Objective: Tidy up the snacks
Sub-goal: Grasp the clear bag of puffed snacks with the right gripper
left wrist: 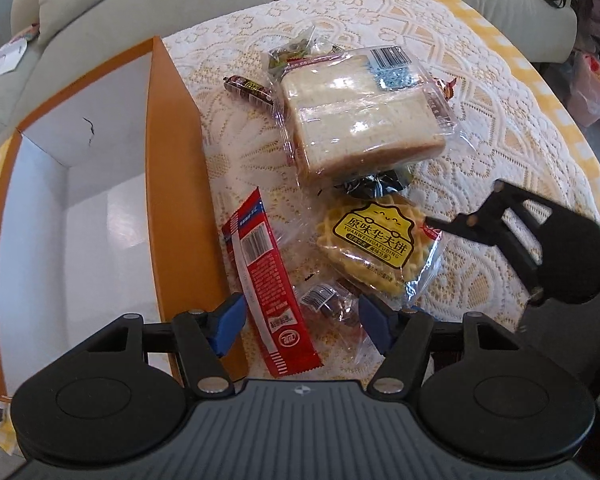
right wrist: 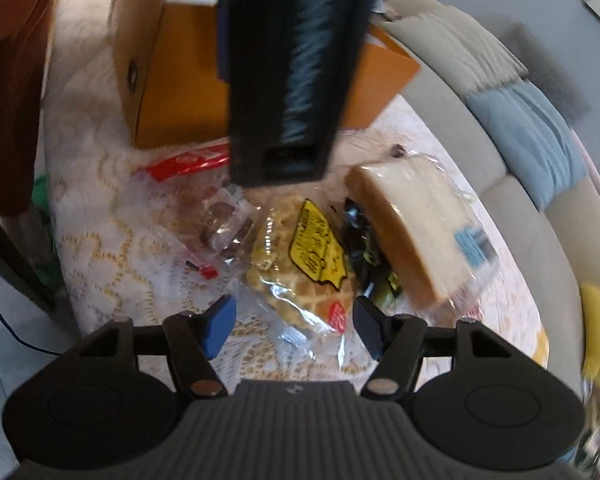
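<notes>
- Left wrist view: my left gripper (left wrist: pixel 300 320) hangs over the snack pile with its blue pads spread wide and nothing between them touched. Below lie the red stick packet (left wrist: pixel 270 292) and a small clear-wrapped brown snack (left wrist: pixel 326 300). Just beyond is the waffle packet (left wrist: pixel 374 246), then the bagged sandwich bread (left wrist: pixel 360 114) and a little sausage stick (left wrist: pixel 248 90). The orange box (left wrist: pixel 176 184) stands open right beside the red packet, its white inside bare. My right gripper (left wrist: pixel 432 222) comes in from the side, its tip at the waffle packet's edge.
- Right wrist view: blurred, but my right gripper (right wrist: pixel 292 324) is parted too, straddling the corner of the waffle packet (right wrist: pixel 300 264) without pinching it. My left tool's black body hides much of the orange box (right wrist: pixel 180 92).
- I judge this the reaching step: nothing is boxed yet. Next, each claw must drop and close on one packet.
- Only the left view shows the box's empty inside; only the right shows the crinkled wrapper corner.
</notes>
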